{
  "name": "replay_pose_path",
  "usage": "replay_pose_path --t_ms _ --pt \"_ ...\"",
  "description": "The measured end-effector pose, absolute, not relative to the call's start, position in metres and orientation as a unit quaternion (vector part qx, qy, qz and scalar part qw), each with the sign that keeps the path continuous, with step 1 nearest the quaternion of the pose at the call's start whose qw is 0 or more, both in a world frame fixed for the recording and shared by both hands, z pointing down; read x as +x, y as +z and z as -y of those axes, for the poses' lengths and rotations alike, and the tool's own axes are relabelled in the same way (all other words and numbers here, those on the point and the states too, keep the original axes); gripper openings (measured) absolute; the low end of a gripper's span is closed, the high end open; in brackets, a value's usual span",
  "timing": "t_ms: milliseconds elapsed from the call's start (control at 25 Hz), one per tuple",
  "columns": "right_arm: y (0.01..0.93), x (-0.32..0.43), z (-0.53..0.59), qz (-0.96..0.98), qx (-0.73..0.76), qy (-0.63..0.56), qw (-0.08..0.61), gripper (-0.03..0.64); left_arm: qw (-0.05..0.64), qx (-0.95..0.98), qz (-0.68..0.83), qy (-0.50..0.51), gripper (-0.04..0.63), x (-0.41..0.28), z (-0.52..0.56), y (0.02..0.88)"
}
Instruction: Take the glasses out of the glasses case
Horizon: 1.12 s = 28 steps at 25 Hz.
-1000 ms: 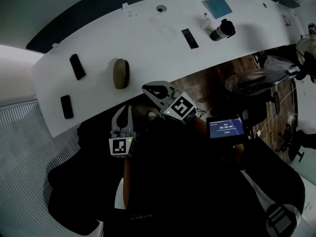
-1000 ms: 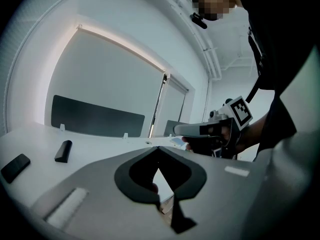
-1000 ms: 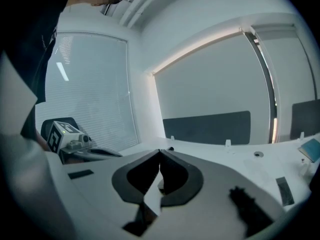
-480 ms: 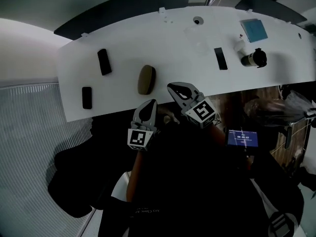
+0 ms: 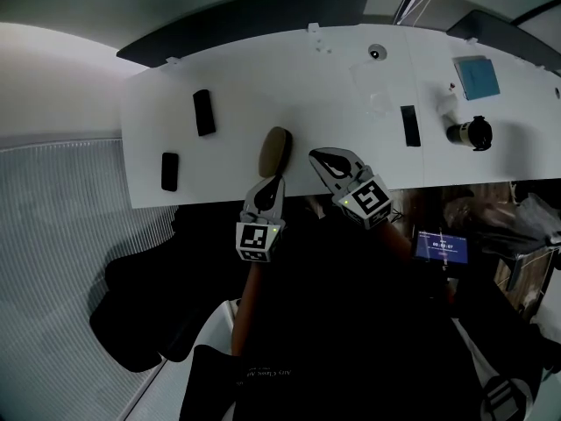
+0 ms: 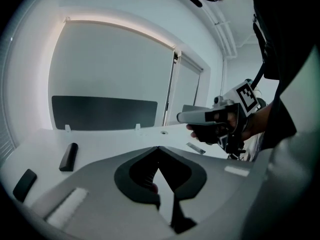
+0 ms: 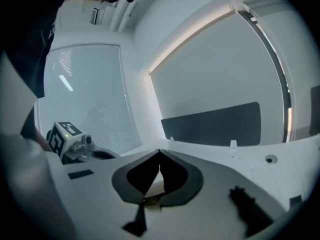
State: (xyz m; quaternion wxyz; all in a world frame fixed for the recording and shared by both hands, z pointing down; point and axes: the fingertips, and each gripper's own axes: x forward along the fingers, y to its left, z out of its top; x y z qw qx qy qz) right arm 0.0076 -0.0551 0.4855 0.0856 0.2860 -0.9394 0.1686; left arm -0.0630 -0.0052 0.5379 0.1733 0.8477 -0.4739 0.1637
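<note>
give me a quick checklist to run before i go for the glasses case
1. Case found: ok. The glasses case lies on the table, just ahead of both tools.
2. Case opened: not ok. It looks closed.
3. Left tool ready to grasp: not ok. Its jaws are shut and hold nothing.
4. Right tool ready to grasp: not ok. Its jaws are shut and hold nothing.
5. Room around the case: ok. The black blocks lie well apart from it.
6. Which edge of the case opens: cannot tell.
</note>
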Motion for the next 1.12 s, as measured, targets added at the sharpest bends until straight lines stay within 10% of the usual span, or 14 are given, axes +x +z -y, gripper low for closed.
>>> replay_pose_path --t_ms 280,1120 --pt "0.515 0.003 0.057 0.935 0.280 0.172 0.133 0.008 0.165 0.794 0.479 0.337 0.011 -0.096 0.006 0.618" --pt "0.561 -0.031 0.073 0.911 0.305 0.210 0.180 0.008 0.230 0.789 0.363 0.439 0.356 -0.099 0.044 0.715"
